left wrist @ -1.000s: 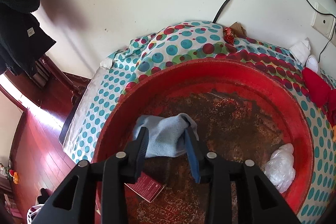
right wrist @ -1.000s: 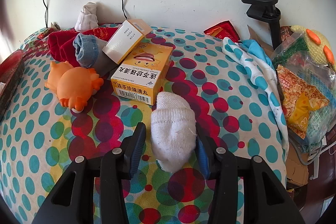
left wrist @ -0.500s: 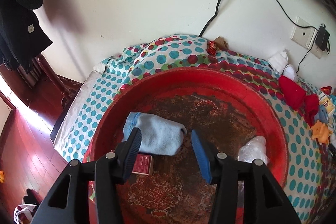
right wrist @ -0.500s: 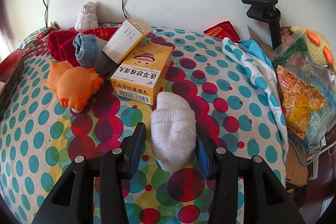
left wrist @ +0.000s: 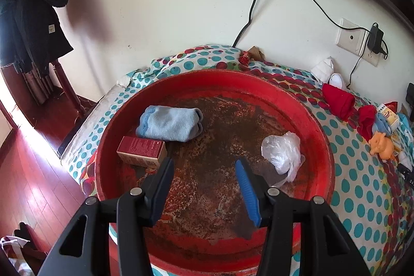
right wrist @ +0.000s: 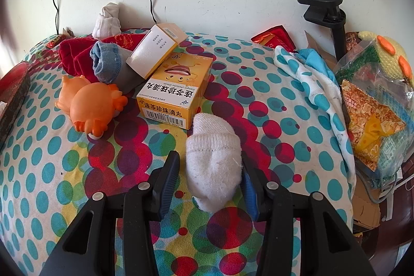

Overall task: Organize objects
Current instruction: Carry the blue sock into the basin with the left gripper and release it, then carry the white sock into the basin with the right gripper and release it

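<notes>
The left claw [left wrist: 204, 185] hung open and empty above the red basin [left wrist: 320, 136], its fingers spread with nothing between them. Below it, inside the basin, lay three things: a folded blue sock [left wrist: 169, 123] toward the far left, a small red box [left wrist: 141, 155] just beside it on the near side, and a crumpled plastic bag [left wrist: 282, 151] well apart on the right. The basin sat on a dotted cloth [left wrist: 362, 185].

The right claw [right wrist: 207, 180] bracketed a rolled white sock [right wrist: 213, 164] that lay on the same cloth. The right finger touched the sock's side, while a sliver of cloth showed between the sock and the left finger, so the fingers looked parted around it rather than clenched; I judged the grip not yet made. Just beyond the sock stood a yellow box [right wrist: 176, 92], with a white box [right wrist: 155, 53] leaning on its far end. To the left were an orange toy [right wrist: 90, 105], a blue-grey sock [right wrist: 106, 65] and a red cloth [right wrist: 71, 56], with another white bundle [right wrist: 107, 21] against the wall.

Judging by this, sorting was partly done: three items were in the basin, while the white sock and the cluster behind it were left to move.
</notes>
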A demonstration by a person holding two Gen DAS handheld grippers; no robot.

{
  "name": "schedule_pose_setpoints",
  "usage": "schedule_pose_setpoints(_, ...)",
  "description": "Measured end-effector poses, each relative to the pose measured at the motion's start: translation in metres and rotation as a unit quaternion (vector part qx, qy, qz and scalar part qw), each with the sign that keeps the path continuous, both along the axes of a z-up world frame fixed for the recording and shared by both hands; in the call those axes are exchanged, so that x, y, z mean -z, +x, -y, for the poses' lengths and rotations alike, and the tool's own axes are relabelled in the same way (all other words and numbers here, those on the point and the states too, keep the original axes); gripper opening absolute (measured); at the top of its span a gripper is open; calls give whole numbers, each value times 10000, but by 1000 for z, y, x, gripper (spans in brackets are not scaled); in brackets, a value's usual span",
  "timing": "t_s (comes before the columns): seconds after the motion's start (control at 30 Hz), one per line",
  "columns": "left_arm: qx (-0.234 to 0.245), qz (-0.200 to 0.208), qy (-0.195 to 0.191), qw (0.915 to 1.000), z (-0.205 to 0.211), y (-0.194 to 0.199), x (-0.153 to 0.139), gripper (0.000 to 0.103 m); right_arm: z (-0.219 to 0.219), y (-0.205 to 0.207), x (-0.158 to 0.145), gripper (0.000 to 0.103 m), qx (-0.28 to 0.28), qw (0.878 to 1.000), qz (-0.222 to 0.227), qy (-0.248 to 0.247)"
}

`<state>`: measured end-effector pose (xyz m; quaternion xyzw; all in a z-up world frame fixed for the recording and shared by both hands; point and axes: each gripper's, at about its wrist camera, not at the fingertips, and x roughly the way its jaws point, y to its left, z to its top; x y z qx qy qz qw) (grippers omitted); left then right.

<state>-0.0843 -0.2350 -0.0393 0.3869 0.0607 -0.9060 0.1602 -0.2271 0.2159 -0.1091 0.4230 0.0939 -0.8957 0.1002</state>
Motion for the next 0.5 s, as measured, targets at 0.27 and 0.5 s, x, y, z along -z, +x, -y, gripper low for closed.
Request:
schedule_pose_setpoints(0.27,135,41,-275,9995,-10,4,14,51,-4,2,-3,36,57,10000,-48,-52)
schedule_pose_setpoints(0.5,123,-4,-492,9987,-8,3,14,51,-5,6,-4,31,221,9997,-68,-109)
